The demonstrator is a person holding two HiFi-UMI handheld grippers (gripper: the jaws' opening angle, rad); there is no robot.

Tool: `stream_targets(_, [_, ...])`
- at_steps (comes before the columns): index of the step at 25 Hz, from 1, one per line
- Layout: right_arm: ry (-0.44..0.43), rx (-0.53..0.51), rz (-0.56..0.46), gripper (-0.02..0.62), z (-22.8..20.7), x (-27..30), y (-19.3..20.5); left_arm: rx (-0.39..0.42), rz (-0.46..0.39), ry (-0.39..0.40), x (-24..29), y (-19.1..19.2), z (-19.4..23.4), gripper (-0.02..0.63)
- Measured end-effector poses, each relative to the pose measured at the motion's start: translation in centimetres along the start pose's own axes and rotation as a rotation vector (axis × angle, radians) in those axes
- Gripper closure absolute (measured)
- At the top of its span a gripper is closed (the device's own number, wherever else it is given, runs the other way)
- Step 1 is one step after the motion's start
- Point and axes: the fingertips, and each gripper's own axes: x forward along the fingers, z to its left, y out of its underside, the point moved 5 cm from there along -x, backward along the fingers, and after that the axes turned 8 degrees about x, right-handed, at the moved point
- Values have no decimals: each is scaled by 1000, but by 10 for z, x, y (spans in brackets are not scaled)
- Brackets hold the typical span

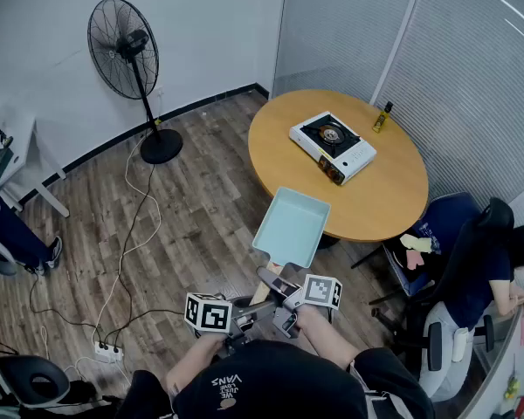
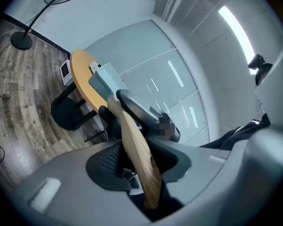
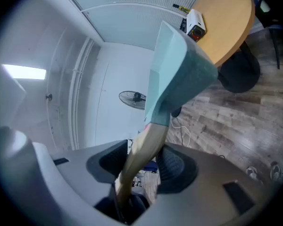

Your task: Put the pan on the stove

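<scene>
Nearest, the left gripper (image 2: 134, 164) has its fingers (image 2: 109, 162) drawn in on the tail end of the wooden handle (image 2: 137, 145), with the wood pinched between the two pads; the right gripper (image 3: 140, 166) likewise has its fingers (image 3: 170, 167) clamped on that same handle, set a little wider, and it seems to sit slightly further up the wood, so I judge it the one nearer the pan body; neither is empty, and between them they carry the whole load.

Ahead of the fingers the handle runs straight on into the pan (image 1: 293, 227), a pale teal square one, held clear in the air above the floor (image 1: 201, 225) with its far rim just short of the edge of the round bench (image 1: 275, 160); it rests on nothing.

Beyond that, well apart from the pan, the stove (image 1: 332, 147) stands on the bench top, burner up, a little right of the line that the handle draws; its long side lies across that line.

So the coming move likely turns on one thing: the stove lies forward of the fingers along the pan's own long axis, and the pan must go out over the bench edge, a touch rightward, before it can come down on the burner.
</scene>
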Motion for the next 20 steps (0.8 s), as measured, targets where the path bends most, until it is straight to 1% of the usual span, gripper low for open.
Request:
stream_targets(8, [3,2,-23,410,4,-7,4,9,24,14,1,3,-7,483])
stream_targets(12, [24,-25,-24,410,-1,-5,13,12,35,20,-8,6,-6,483])
stream_targets(16, [5,-5,-45,412,4,1,17,8,27,46,-15,5,-5,480])
stream_targets(20, [2,-13,-58,413,9,9,11,18,35,55,-17,-4,2,479])
